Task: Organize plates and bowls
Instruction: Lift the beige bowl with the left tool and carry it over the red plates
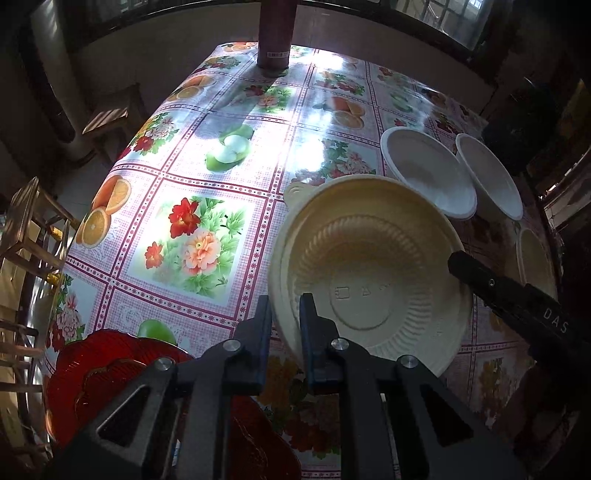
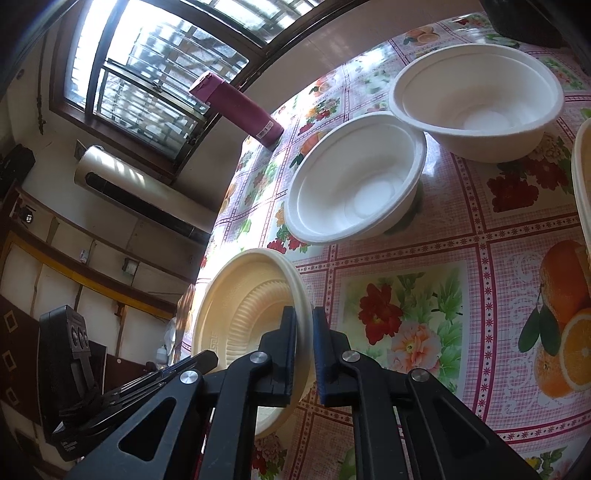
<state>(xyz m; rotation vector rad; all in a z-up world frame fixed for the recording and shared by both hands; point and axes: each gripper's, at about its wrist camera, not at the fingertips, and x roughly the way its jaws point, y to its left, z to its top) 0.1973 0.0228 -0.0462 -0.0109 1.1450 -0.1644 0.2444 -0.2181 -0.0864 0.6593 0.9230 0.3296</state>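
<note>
A cream ribbed plate (image 1: pixel 373 266) hangs tilted above the flowered tablecloth. My left gripper (image 1: pixel 286 306) is shut on its near rim. My right gripper (image 2: pixel 304 319) is shut on the opposite rim of the same plate (image 2: pixel 243 306), and its black finger (image 1: pixel 509 295) shows at the plate's right edge in the left wrist view. Two white bowls (image 1: pixel 428 173) (image 1: pixel 487 173) stand side by side behind the plate; in the right wrist view they sit ahead of the gripper (image 2: pixel 354 177) (image 2: pixel 476 99). Another cream plate (image 1: pixel 535 262) lies at the right edge.
A red glass dish (image 1: pixel 110 373) lies at the near left corner of the table. A maroon cylinder (image 1: pixel 275 33) stands at the far table edge (image 2: pixel 236 105). Wooden chairs (image 1: pixel 33 236) stand left of the table. A dark object (image 1: pixel 517 136) sits beyond the bowls.
</note>
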